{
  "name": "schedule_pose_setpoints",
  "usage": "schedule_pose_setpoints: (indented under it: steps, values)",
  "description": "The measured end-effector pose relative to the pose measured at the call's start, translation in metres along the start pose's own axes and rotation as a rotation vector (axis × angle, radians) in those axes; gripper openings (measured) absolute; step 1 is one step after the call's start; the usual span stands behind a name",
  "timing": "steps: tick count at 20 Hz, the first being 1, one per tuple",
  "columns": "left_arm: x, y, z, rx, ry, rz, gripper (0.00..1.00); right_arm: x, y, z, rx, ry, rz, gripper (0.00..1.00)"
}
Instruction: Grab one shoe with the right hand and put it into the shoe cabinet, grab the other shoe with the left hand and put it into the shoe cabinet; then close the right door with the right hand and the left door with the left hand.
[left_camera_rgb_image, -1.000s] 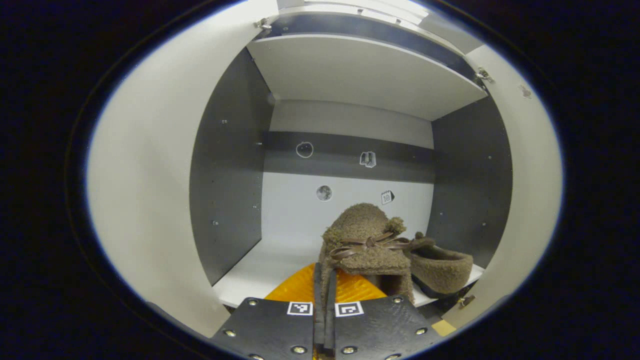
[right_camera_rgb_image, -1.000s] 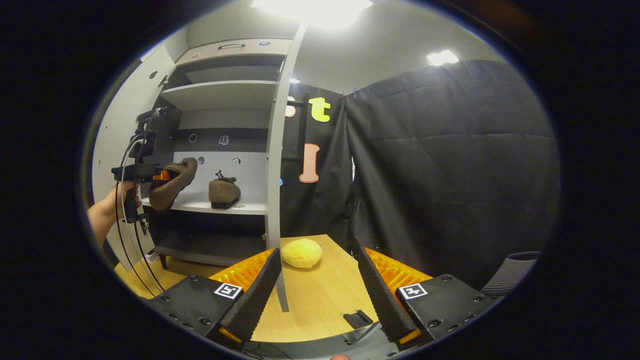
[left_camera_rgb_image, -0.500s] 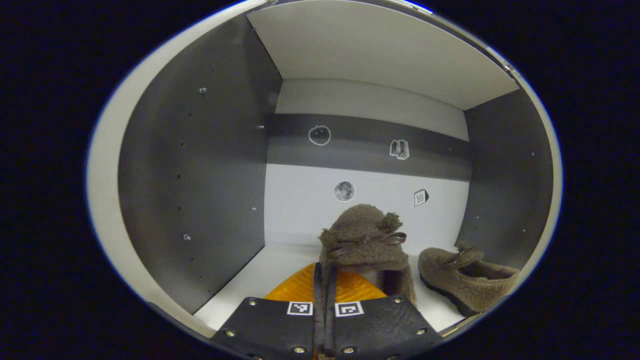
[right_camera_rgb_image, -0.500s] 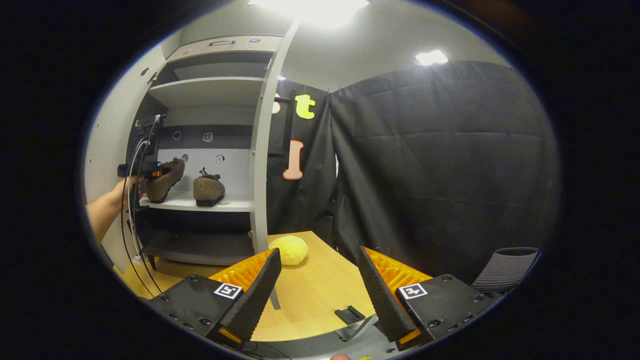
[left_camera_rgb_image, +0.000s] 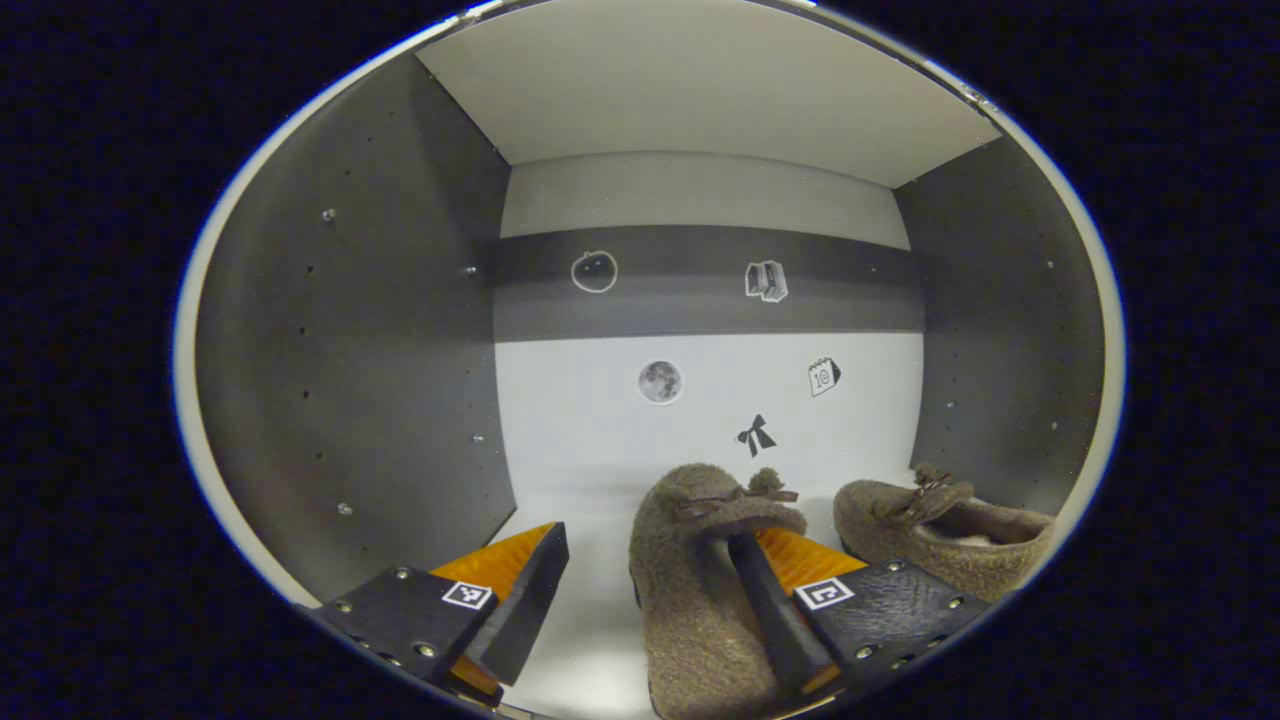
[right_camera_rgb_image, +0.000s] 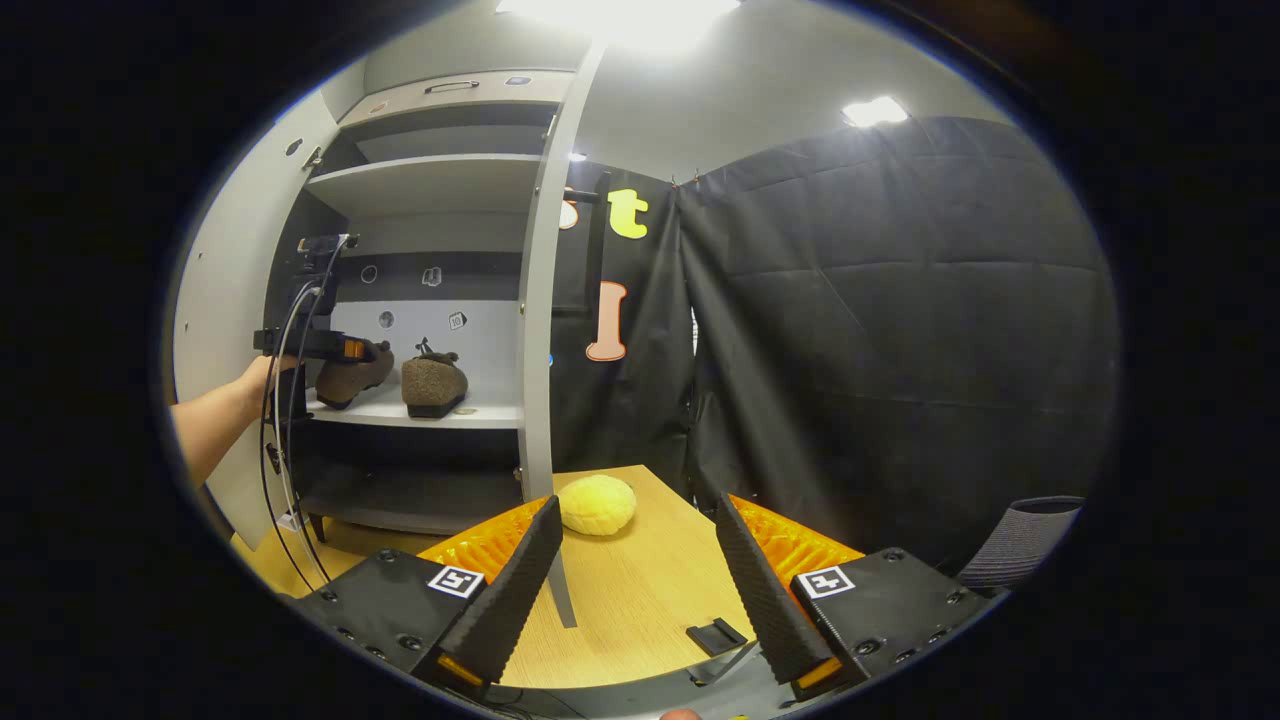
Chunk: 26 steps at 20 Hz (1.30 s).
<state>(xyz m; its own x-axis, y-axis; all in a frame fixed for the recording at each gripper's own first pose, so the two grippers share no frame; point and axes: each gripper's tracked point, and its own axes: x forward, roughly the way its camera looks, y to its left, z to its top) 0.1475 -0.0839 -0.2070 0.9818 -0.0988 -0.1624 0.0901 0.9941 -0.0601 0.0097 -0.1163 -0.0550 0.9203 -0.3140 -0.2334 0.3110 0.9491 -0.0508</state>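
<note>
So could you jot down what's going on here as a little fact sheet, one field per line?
Place: open shoe cabinet behind a wooden table
Left gripper: open, inside the cabinet, one finger in the mouth of the near shoe
Near shoe: fuzzy brown, lying on the white shelf
Second shoe: same kind, on the shelf to the right of the first
Right gripper: open, empty, over the table
Doors: both open
Also on table: yellow round object
</note>
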Motion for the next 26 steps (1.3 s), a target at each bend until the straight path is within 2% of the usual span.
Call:
schedule_pose_setpoints:
  steps: [1, 2, 4, 5, 7, 8, 10, 12, 13, 15, 16, 17, 18, 19, 20, 26]
  values:
    - [-0.002, 0.001, -0.002, -0.002, 0.009, 0.006, 0.89, 0.001, 0.000, 0.002, 0.002, -0.004, 0.011, 0.97]
    - [-0.004, 0.002, -0.003, -0.010, 0.013, 0.008, 0.96, 0.003, 0.000, 0.003, 0.004, -0.007, 0.023, 0.97]
    - [-0.003, 0.008, -0.007, -0.029, 0.019, 0.015, 0.96, 0.006, -0.003, 0.003, 0.002, -0.011, 0.041, 0.97]
    - [-0.003, 0.013, -0.010, -0.035, 0.032, 0.021, 0.89, 0.007, -0.004, 0.004, 0.001, -0.011, 0.048, 0.97]
    - [-0.006, 0.023, -0.014, -0.019, 0.062, 0.036, 0.96, 0.008, -0.006, 0.005, 0.004, -0.010, 0.060, 0.97]
    - [-0.007, 0.026, -0.014, -0.014, 0.070, 0.030, 0.93, 0.008, -0.007, 0.004, 0.005, -0.010, 0.066, 0.97]
    - [-0.010, 0.022, -0.015, -0.014, 0.092, 0.008, 0.93, 0.008, -0.009, 0.001, 0.003, -0.003, 0.076, 0.97]
    - [-0.015, 0.023, -0.013, -0.006, 0.098, 0.012, 0.97, 0.007, -0.008, 0.002, 0.001, -0.003, 0.085, 0.97]
    - [-0.018, 0.018, -0.011, -0.003, 0.101, -0.002, 0.93, 0.007, -0.009, 0.002, 0.000, -0.005, 0.086, 0.97]
    - [-0.029, 0.011, -0.010, 0.017, 0.117, -0.016, 0.97, 0.006, -0.010, 0.003, -0.002, -0.009, 0.093, 0.97]
    - [-0.034, 0.009, -0.008, 0.031, 0.115, -0.018, 0.93, 0.007, -0.011, 0.003, -0.002, -0.009, 0.094, 0.97]
    - [-0.039, 0.004, -0.003, 0.039, 0.102, -0.025, 0.97, 0.007, -0.012, 0.004, -0.001, -0.010, 0.097, 0.97]
    - [-0.045, -0.001, 0.003, 0.043, 0.086, -0.031, 0.97, 0.007, -0.012, 0.004, 0.003, -0.011, 0.100, 0.98]
    - [-0.053, -0.004, 0.008, 0.044, 0.070, -0.035, 0.89, 0.007, -0.013, 0.004, 0.007, -0.013, 0.106, 0.97]
    - [-0.061, -0.009, 0.014, 0.043, 0.054, -0.043, 0.97, 0.008, -0.013, 0.005, 0.009, -0.016, 0.112, 0.97]
    - [-0.119, -0.029, 0.042, 0.025, -0.018, -0.059, 0.97, 0.015, -0.016, 0.013, 0.021, -0.046, 0.161, 0.97]
